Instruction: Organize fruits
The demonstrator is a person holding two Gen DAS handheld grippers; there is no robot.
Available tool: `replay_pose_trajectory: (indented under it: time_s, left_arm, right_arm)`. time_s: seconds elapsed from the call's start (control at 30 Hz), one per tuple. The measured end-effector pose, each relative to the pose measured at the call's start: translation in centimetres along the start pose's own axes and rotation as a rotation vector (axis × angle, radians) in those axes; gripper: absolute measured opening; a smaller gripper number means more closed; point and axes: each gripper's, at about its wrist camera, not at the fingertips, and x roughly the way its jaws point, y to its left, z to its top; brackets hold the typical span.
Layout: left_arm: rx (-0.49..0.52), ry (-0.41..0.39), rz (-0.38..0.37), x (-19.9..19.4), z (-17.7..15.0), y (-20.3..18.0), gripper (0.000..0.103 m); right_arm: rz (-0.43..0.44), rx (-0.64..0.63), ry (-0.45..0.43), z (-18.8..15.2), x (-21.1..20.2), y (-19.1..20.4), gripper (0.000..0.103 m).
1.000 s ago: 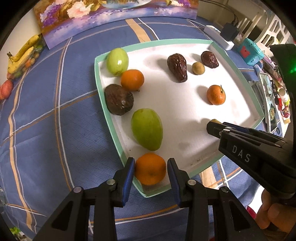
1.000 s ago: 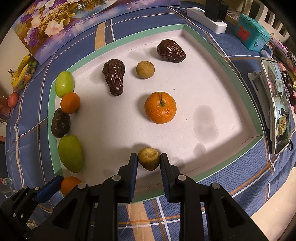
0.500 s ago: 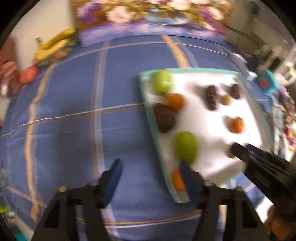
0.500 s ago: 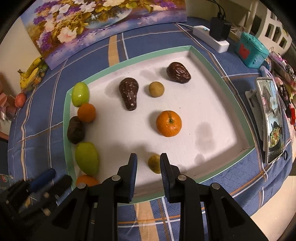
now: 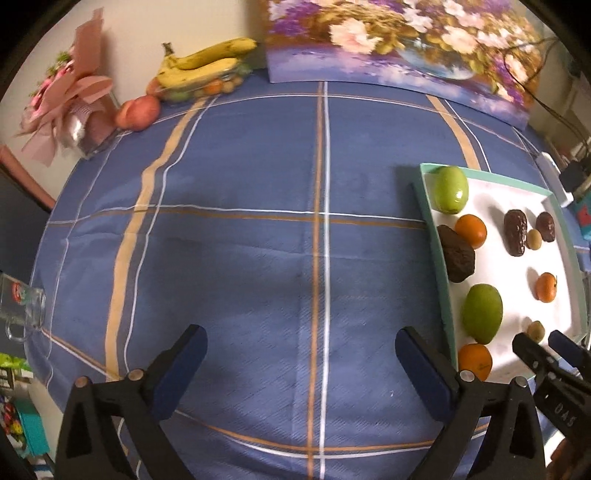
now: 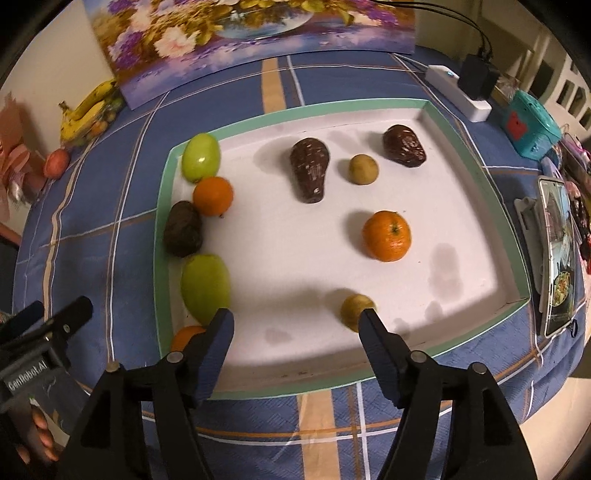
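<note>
In the right wrist view, the near orange (image 6: pixel 186 336) is showing only partly behind the right gripper's left finger (image 6: pixel 216 343), and the small brown fruit (image 6: pixel 355 308) is being covered partly by the other fingertip. The phone (image 6: pixel 559 254) is lying too far aside to read. In the left wrist view, the glass mug (image 5: pixel 23 308) is being cut by the edge.

A table (image 5: pixel 240 258) under a blue plaid cloth fills both views. At twelve o'clock a flower painting (image 6: pixel 236 40) leans against a pale cream wall (image 5: pixel 147 26). At one o'clock in the right wrist view, a white power strip (image 6: pixel 458 92) holds a black plug. Lighting is dim and warm.
</note>
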Motion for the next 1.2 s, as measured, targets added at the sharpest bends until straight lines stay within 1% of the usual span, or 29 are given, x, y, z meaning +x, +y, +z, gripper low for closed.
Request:
replay_pose_trajectory:
  time_s: [0.03,0.1,0.2,0.23,0.27,0.37,0.5,0.67,0.8,0.9,1.2]
  left_arm:
    - [-0.003,-0.003,-0.004,0.0,0.0,0.1,0.103]
    - [-0.006,-0.016,-0.01,-0.5,-0.3,0.5,0.103]
    - [0.012,-0.04,-0.002,-1.4,-0.9,0.9,0.103]
    - [0.021,-0.047,0.002,-1.7,-1.1,1.0,0.103]
    - [0.029,-0.055,0.006,-2.0,-1.1,1.1,0.103]
    - [0.035,-0.094,0.029,-3.2,-1.6,1.4,0.103]
    - [0.018,-0.127,0.02,-4.6,-1.9,1.9,0.103]
    - [0.01,-0.159,0.055,-5.9,-2.3,2.0,0.103]
    - [0.004,-0.157,0.042,-6.3,-2.6,2.2,0.103]
    - [-0.001,-0.158,0.05,-6.5,-2.8,2.3,0.103]
    - [0.01,-0.13,0.064,-6.3,-3.0,2.2,0.103]
  right_arm:
    - [-0.005,-0.014,-0.004,-0.2,0.0,0.3,0.074]
    - [-0.015,-0.037,-0.013,-0.5,-0.1,0.7,0.087]
    - [-0.019,-0.066,-0.041,-1.2,-0.6,1.1,0.088]
    - [-0.018,-0.069,-0.049,-1.5,-0.8,1.2,0.089]
    - [-0.016,-0.07,-0.054,-1.7,-1.0,1.3,0.093]
    - [-0.01,-0.074,-0.081,-2.5,-1.8,1.5,0.093]
    - [-0.003,-0.082,-0.127,-3.1,-3.2,1.8,0.093]
    - [0.001,-0.084,-0.165,-3.3,-4.4,2.0,0.093]
    - [0.015,-0.09,-0.202,-3.6,-5.5,2.2,0.093]
    - [0.022,-0.09,-0.223,-3.7,-6.0,2.3,0.093]
    - [0.024,-0.082,-0.221,-3.7,-6.0,2.2,0.093]
